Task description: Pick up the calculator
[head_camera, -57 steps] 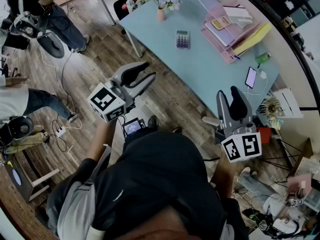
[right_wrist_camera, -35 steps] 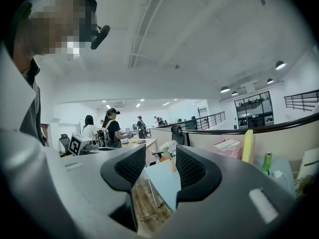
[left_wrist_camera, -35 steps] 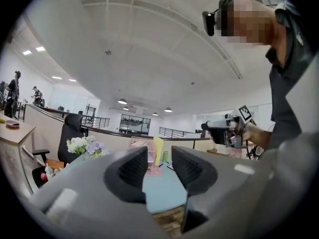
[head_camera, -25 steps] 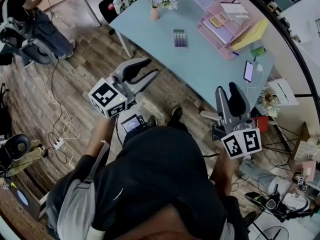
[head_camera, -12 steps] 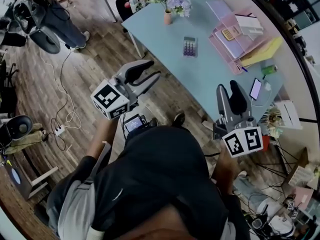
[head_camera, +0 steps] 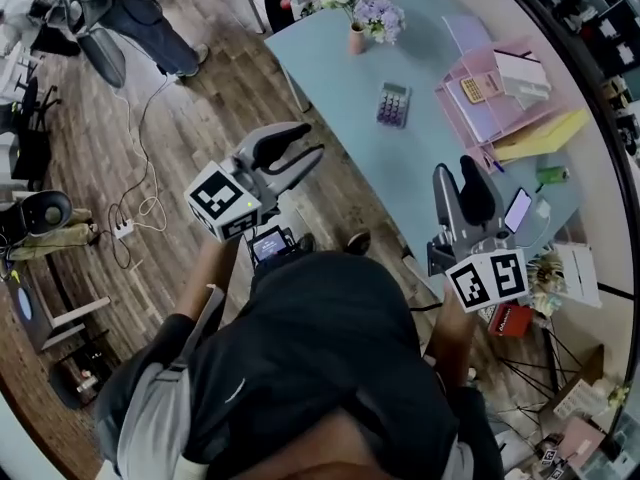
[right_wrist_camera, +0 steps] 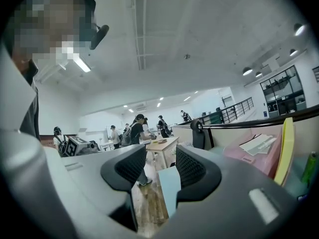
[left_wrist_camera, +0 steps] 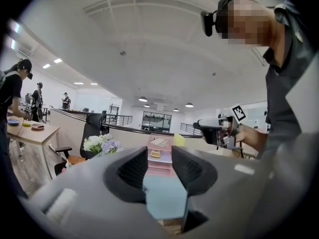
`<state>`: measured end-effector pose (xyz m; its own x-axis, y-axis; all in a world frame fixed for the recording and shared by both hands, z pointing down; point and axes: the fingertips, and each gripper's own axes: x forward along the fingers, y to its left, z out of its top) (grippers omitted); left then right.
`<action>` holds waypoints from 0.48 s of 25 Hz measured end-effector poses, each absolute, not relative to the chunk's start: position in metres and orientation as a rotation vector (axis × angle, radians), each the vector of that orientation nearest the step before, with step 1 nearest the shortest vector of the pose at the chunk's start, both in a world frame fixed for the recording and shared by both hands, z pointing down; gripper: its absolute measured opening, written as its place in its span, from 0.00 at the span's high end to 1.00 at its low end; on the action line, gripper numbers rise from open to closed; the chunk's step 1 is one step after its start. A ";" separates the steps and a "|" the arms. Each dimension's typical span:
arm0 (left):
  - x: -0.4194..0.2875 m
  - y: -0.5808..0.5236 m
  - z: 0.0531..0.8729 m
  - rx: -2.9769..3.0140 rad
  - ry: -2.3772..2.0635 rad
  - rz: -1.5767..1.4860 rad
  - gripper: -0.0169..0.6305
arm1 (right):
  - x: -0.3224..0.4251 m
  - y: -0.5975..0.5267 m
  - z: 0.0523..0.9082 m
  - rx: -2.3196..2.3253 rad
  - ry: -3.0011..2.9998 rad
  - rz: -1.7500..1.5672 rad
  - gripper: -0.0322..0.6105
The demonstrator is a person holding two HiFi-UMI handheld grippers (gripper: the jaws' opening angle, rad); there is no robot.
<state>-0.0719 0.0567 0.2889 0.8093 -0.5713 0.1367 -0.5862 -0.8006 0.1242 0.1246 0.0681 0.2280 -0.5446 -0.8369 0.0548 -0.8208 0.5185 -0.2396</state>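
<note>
calculator point(head_camera: 392, 104) lies flat on the pale blue table point(head_camera: 340, 78), well apart from both grippers. left gripper point(head_camera: 305, 146) hangs over the wood floor point(head_camera: 200, 98), short of the table's edge, jaws clenched to a narrow slit with nothing in it. right gripper point(head_camera: 456, 173) is over the table's near edge, clenched likewise and empty. a flower vase point(head_camera: 357, 38) stands beyond the calculator. pink file trays point(head_camera: 490, 108) sit to its right, and a phone point(head_camera: 517, 210) lies near the right gripper.

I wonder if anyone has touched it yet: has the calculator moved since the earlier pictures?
No. The calculator still lies at the same spot on the table, between the vase and the pink trays.
</note>
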 end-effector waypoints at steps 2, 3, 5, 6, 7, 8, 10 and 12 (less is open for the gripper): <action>-0.067 0.054 0.292 2.826 -0.950 0.147 0.73 | 0.131 0.062 0.231 -1.427 2.693 -0.378 0.68; -0.064 0.054 0.293 2.821 -0.967 0.149 0.73 | 0.134 0.059 0.232 -1.409 2.699 -0.384 0.68; -0.058 0.055 0.293 2.803 -0.999 0.157 0.73 | 0.141 0.055 0.236 -1.378 2.710 -0.396 0.68; -0.055 0.056 0.293 2.796 -1.014 0.164 0.73 | 0.144 0.053 0.237 -1.364 2.714 -0.402 0.68; -0.053 0.057 0.292 2.792 -1.028 0.171 0.73 | 0.147 0.051 0.237 -1.349 2.718 -0.405 0.68; -0.051 0.058 0.292 2.790 -1.041 0.176 0.73 | 0.150 0.050 0.238 -1.336 2.721 -0.407 0.68; -0.046 0.058 0.291 2.786 -1.063 0.181 0.73 | 0.156 0.047 0.239 -1.313 2.724 -0.410 0.68; -0.039 0.058 0.291 2.776 -1.069 0.180 0.73 | 0.162 0.046 0.242 -1.302 2.723 -0.418 0.68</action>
<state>-0.0395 0.0580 0.2914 0.7372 -0.6542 0.1690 -0.6736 -0.7314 0.1065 0.1621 0.0456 0.2420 -0.6314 -0.7748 0.0327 -0.7490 0.5983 -0.2846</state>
